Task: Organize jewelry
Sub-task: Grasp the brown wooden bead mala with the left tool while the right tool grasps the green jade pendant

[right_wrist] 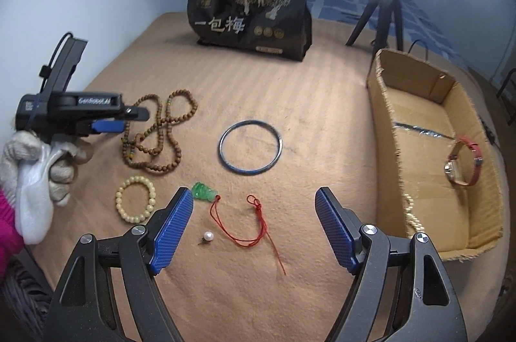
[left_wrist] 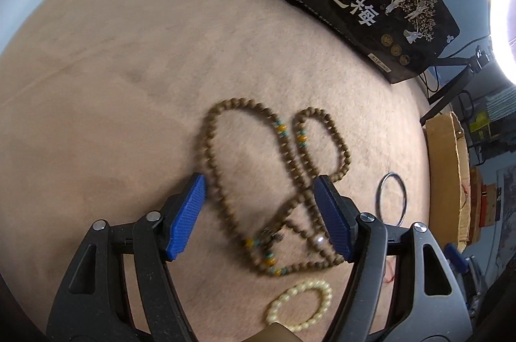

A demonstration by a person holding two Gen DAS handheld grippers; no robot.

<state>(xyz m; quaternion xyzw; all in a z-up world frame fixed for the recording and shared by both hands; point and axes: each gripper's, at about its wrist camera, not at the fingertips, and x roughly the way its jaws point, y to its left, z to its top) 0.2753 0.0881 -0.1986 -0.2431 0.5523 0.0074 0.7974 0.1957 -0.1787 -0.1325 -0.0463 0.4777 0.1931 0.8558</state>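
wooden bead necklace (left_wrist: pixel 277 180) between left hand-held gripper (left_wrist: pixel 259 213) jaws (open)

Two bead strands (right_wrist: pixel 154 135), one bangle (right_wrist: pixel 251 147), one watch (right_wrist: pixel 461 161).

black bag (right_wrist: pixel 250 11) reads "一包梅" (left gripper (right_wrist: pixel 108 125): "genrobot.ai").

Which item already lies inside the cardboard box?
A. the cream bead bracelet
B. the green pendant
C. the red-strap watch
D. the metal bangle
C. In the right wrist view the watch lies on the floor of the box, while the bangle, pendant and bracelet lie on the tan cloth outside it.
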